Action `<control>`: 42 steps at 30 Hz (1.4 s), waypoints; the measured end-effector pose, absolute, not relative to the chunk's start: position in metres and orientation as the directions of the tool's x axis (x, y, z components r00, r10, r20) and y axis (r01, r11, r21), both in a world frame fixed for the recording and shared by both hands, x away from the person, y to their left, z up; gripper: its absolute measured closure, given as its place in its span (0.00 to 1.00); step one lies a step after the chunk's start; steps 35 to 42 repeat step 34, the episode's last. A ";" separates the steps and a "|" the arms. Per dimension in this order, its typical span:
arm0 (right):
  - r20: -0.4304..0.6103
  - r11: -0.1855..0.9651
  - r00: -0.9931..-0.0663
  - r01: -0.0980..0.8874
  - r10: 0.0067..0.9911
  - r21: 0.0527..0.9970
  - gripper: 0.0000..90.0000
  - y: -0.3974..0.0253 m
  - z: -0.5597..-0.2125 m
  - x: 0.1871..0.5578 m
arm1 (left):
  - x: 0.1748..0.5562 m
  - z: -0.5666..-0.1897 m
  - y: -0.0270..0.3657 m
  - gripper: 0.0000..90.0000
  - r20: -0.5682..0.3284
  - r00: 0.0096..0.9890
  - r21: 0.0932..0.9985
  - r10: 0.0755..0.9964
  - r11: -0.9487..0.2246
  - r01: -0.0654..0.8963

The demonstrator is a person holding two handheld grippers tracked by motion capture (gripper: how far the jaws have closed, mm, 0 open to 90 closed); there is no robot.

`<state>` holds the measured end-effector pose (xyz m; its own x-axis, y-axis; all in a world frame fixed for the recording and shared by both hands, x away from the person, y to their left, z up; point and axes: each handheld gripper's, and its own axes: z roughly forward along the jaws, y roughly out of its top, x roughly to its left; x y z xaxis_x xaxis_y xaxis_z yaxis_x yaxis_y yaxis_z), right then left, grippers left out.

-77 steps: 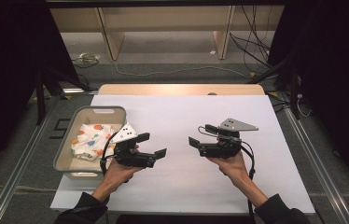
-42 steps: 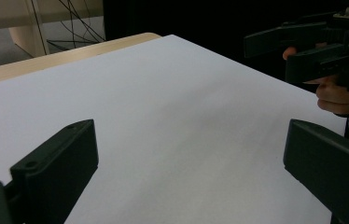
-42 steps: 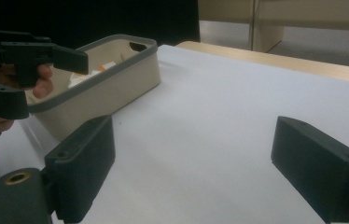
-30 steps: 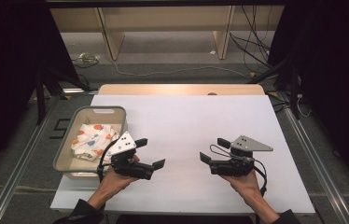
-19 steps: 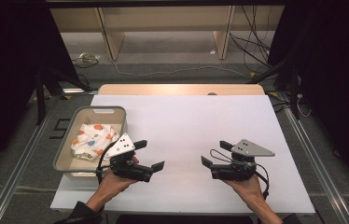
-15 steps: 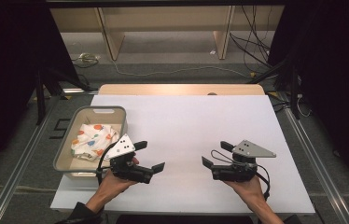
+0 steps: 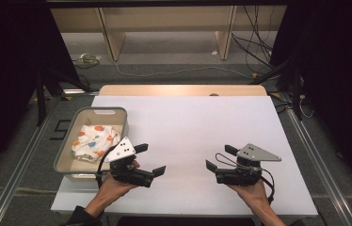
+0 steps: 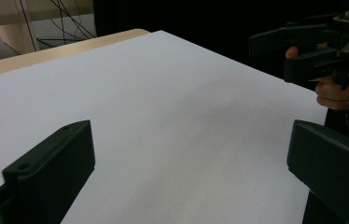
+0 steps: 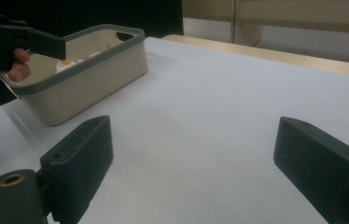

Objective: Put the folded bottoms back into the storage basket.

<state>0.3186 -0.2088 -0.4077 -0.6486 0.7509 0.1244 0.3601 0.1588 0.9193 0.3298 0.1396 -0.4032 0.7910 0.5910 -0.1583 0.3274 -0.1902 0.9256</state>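
A: Quick status, where are my tongs?

B: I've got the left tongs (image 7: 150, 159) at about 7 o'clock on the table (image 7: 188, 127), jaws wide apart, nothing between them, pointing toward 3 o'clock. The right tongs (image 7: 217, 157) sit at about 5 o'clock, jaws also spread, empty, pointing toward 9 o'clock at the left pair.

A: And the cloth?

B: The patterned cloth (image 7: 94, 141) is bunched inside the grey bin (image 7: 100, 112), at 9 o'clock on the table. My left tongs are just beside the bin's near right corner, not touching the cloth. Right tongs well apart from it.

A: Gripper views?

B: From the left gripper view I see bare white sheet, with the right tongs (image 8: 290, 46) across at 2 o'clock. From the right gripper view, the bin (image 9: 88, 79) is at 10 o'clock.
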 end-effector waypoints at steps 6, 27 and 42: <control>0.129 0.149 -0.643 0.360 0.755 0.921 0.14 -0.210 -0.406 0.315 | 0.328 -0.403 0.140 0.01 -0.168 0.791 0.926 0.588 -0.181 0.331; 0.126 0.147 -0.642 0.354 0.756 0.924 0.14 -0.211 -0.406 0.312 | 0.327 -0.404 0.138 0.01 -0.177 0.786 0.922 0.592 -0.180 0.343; 0.127 0.146 -0.640 0.356 0.758 0.923 0.14 -0.211 -0.406 0.313 | 0.328 -0.403 0.140 0.01 -0.195 0.783 0.920 0.590 -0.165 0.354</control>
